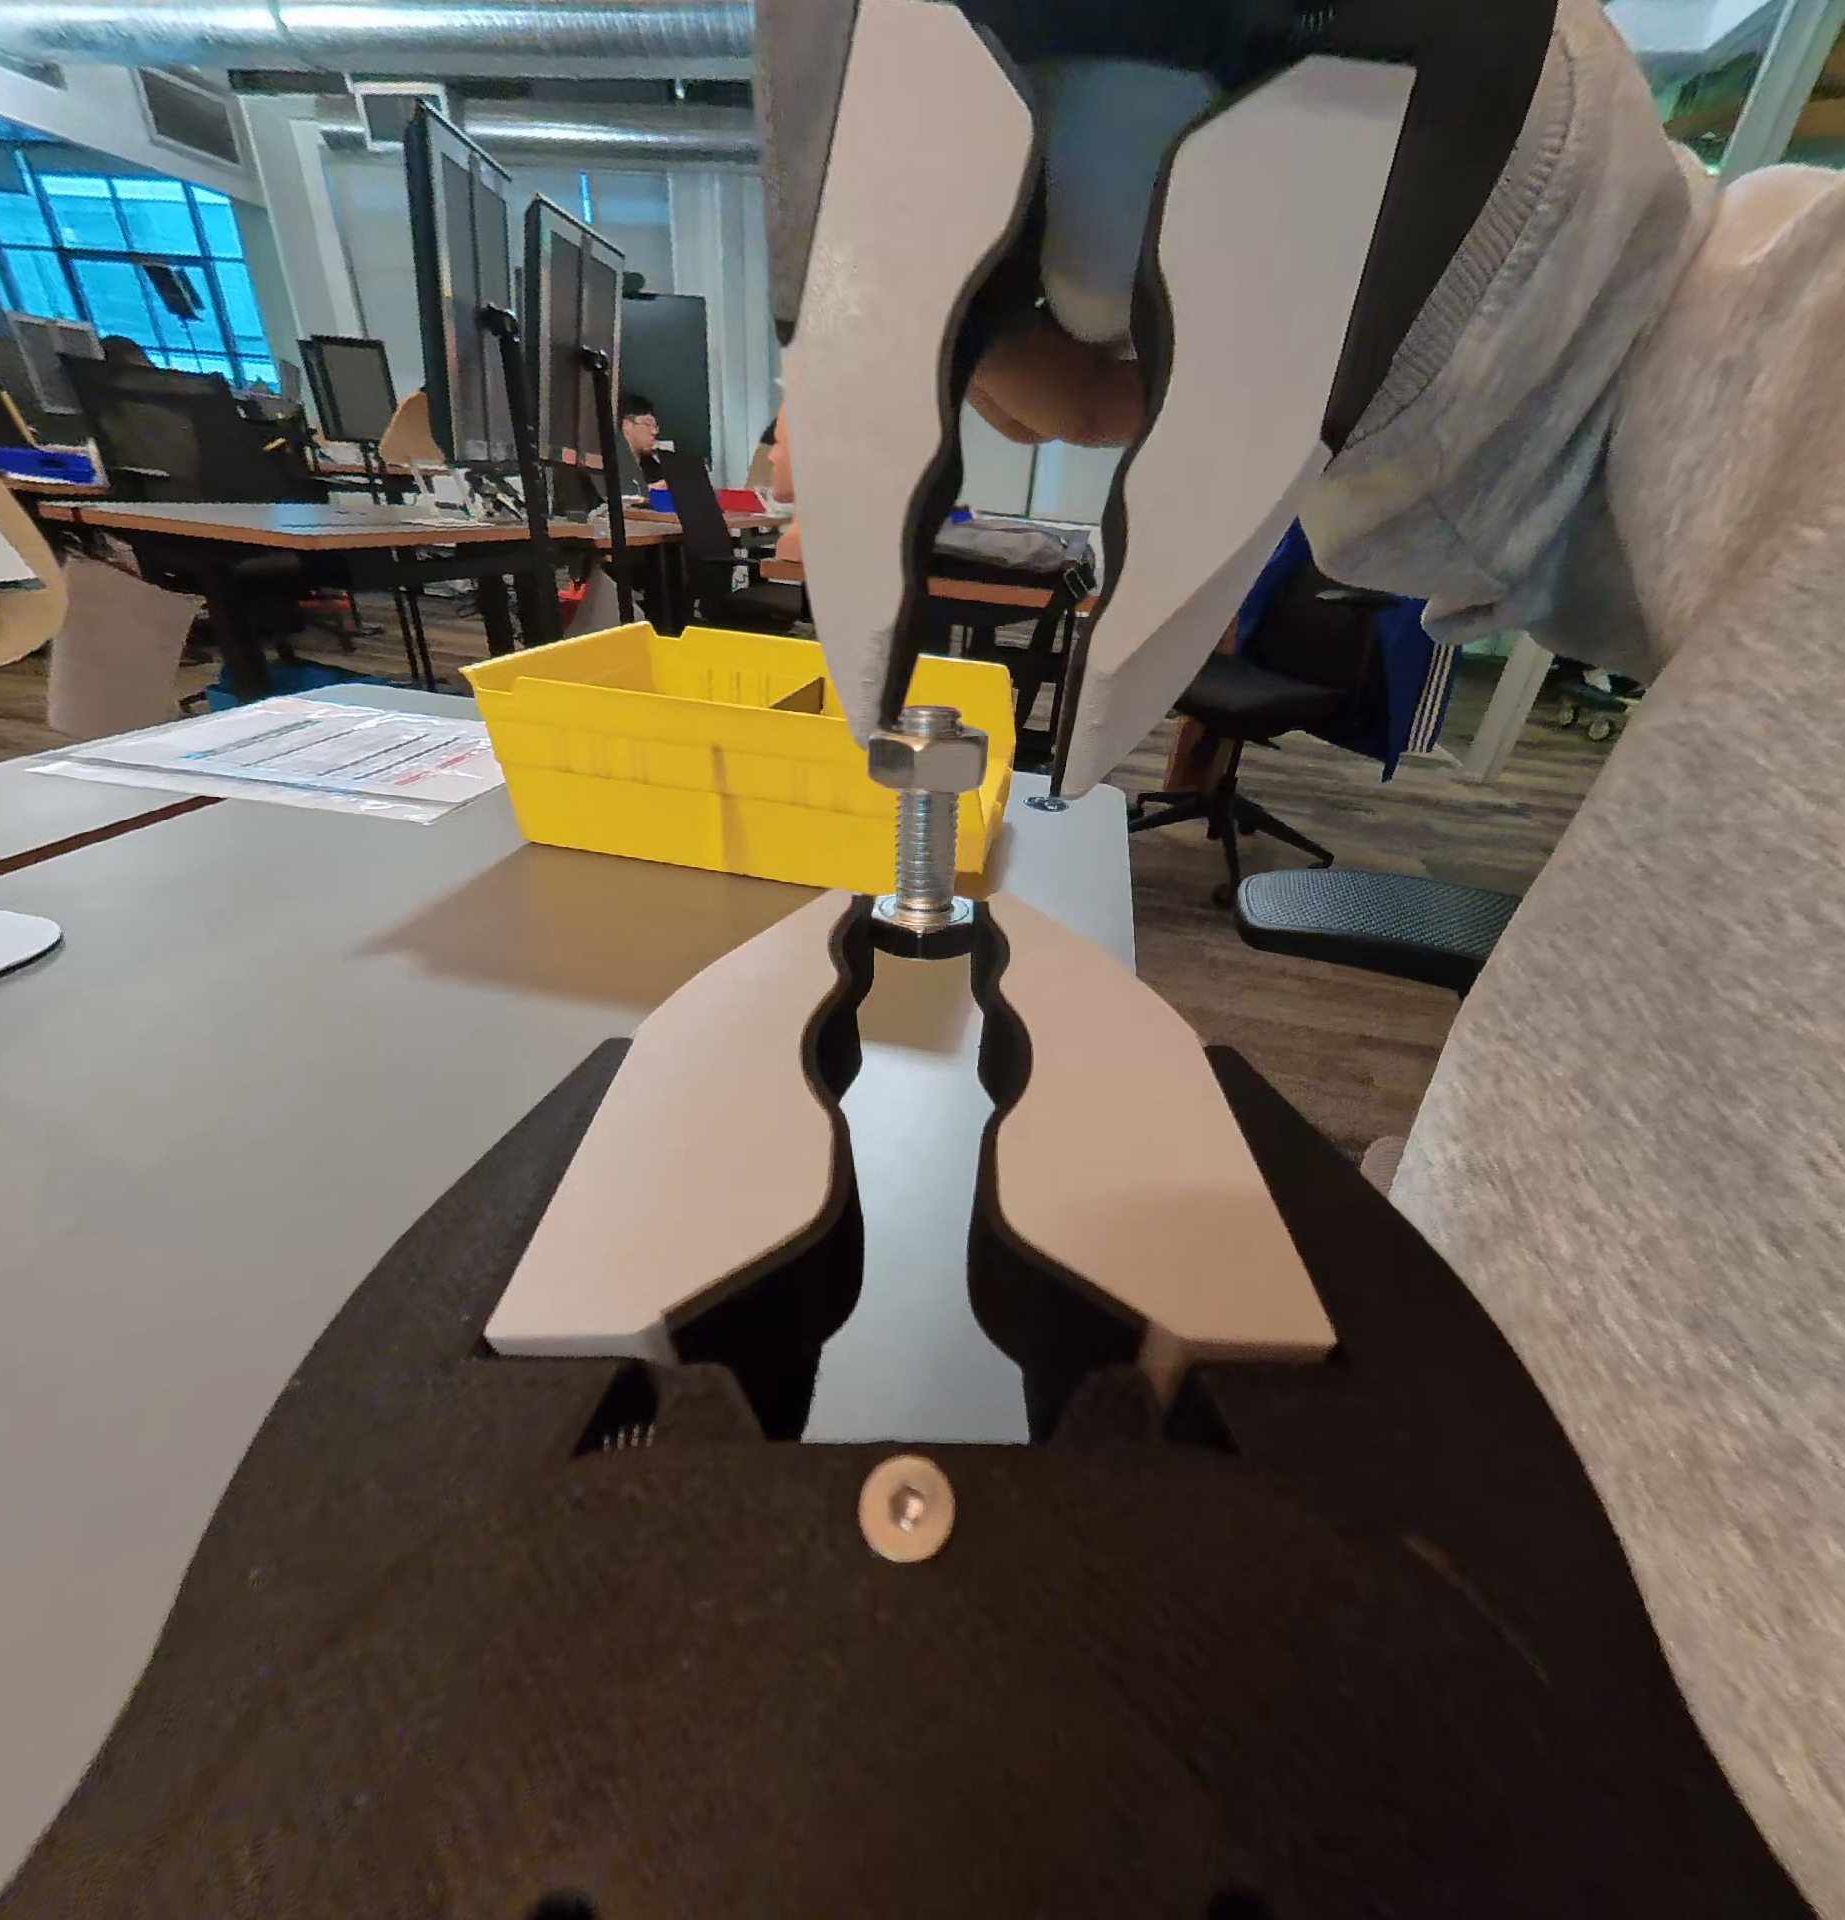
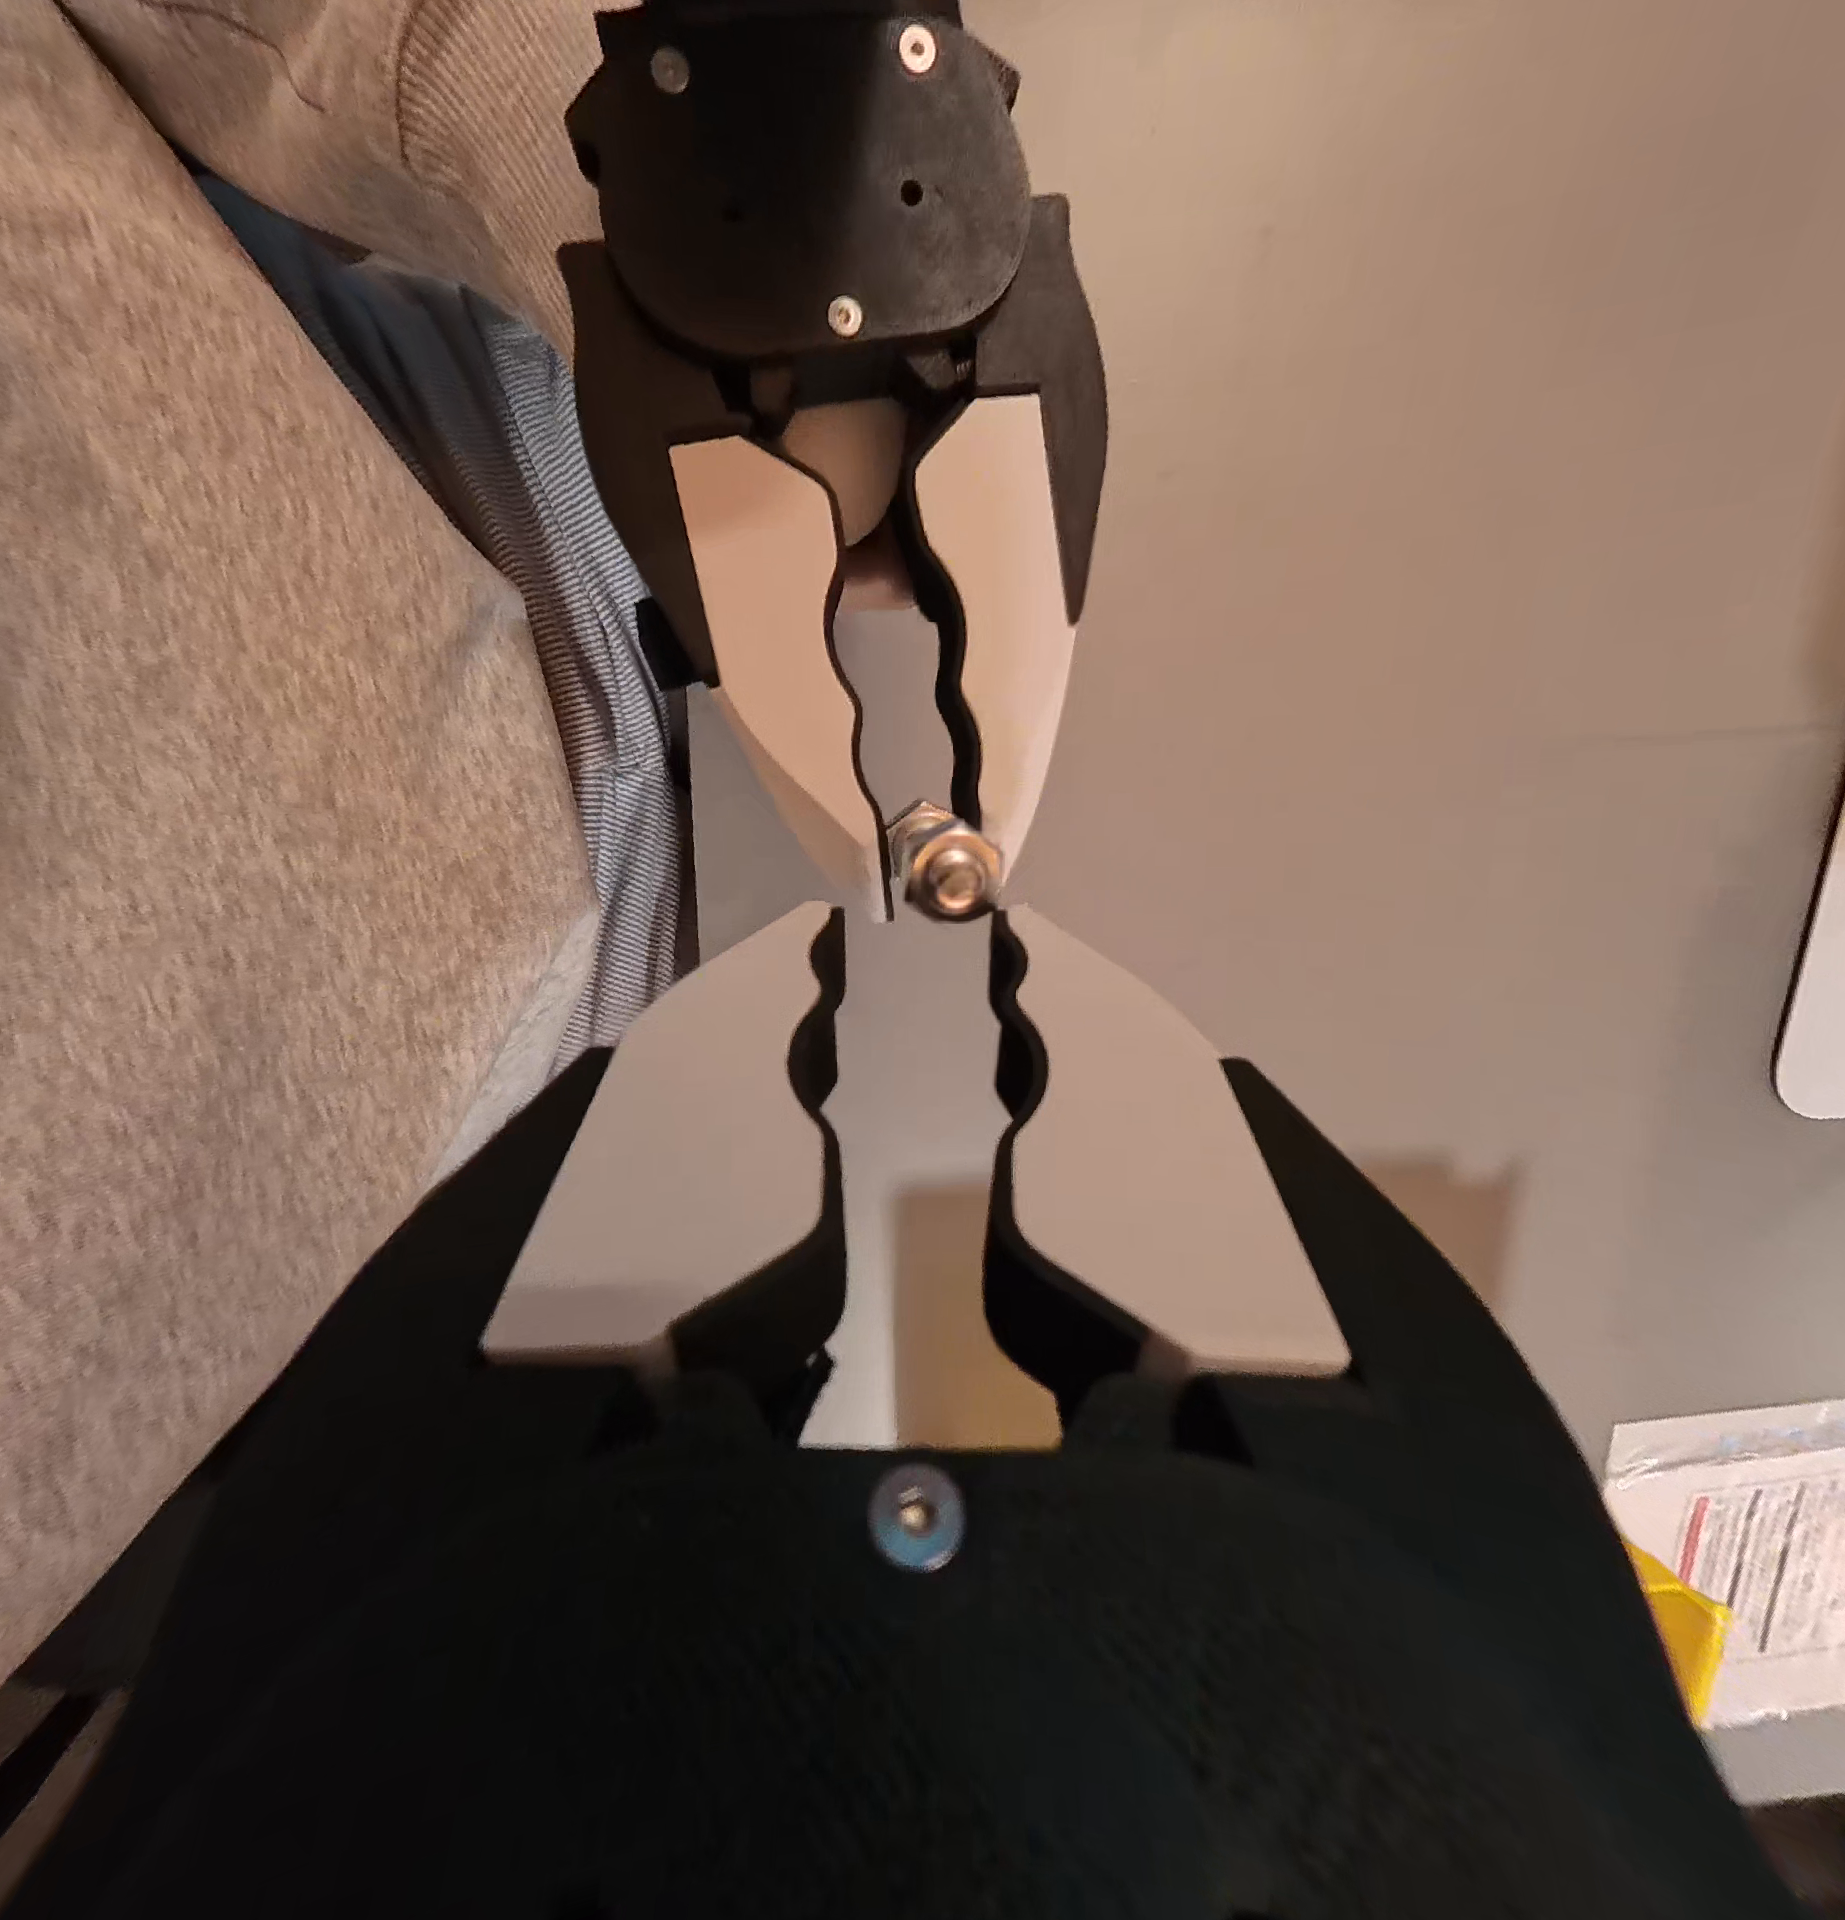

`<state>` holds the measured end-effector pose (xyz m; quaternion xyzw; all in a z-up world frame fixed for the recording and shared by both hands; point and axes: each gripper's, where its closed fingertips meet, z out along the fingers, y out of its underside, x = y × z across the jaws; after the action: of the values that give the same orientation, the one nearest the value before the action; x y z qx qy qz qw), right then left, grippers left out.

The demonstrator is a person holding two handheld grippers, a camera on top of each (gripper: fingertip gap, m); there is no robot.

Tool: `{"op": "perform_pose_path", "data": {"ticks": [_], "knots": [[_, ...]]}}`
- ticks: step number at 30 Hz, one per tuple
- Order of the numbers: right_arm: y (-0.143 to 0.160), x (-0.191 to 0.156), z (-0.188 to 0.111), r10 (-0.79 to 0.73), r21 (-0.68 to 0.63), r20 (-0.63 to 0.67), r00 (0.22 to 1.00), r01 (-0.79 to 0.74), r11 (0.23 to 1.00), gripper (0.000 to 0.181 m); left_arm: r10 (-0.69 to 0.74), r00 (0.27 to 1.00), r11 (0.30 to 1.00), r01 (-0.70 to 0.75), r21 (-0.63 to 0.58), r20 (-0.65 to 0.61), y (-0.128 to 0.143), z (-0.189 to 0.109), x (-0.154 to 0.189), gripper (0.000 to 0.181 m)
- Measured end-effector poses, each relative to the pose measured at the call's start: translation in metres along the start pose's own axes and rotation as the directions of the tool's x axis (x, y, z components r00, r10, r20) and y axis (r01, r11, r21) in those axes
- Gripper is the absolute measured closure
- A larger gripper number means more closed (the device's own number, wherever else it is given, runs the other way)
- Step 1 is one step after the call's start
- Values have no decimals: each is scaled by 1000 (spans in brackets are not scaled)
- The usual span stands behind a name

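The left gripper (image 1: 923,920) fingers are closed on the head of an upright bolt (image 1: 926,847). From above, the right gripper (image 1: 975,743) stands apart around the hex nut (image 1: 928,755), one finger touching. Behind them a yellow bin (image 1: 689,769) and a printed sheet in a plastic sleeve (image 1: 294,753) rest on the worktop (image 1: 222,1039).

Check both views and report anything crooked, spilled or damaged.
Nothing stands out. The bolt stands upright with its head clamped in the left gripper; the nut sits squarely near its top, between the fingertips of the right gripper. The yellow bin rests level on the table.
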<state>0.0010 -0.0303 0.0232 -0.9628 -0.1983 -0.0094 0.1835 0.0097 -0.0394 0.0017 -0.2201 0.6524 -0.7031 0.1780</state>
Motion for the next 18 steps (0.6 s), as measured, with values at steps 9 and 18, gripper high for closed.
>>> {"op": "perform_pose_path", "data": {"ticks": [9, 18], "knots": [[-12, -9, 8, -65, 26, 16, 998, 65, 998, 144, 5, 1000, 999, -5, -38, 0, 8, 3, 0, 162], [-14, -17, 6, -84, 24, 49, 995, 83, 996, 154, -50, 999, 999, 50, -8, -5, 4, 1, -3, 162]]}}
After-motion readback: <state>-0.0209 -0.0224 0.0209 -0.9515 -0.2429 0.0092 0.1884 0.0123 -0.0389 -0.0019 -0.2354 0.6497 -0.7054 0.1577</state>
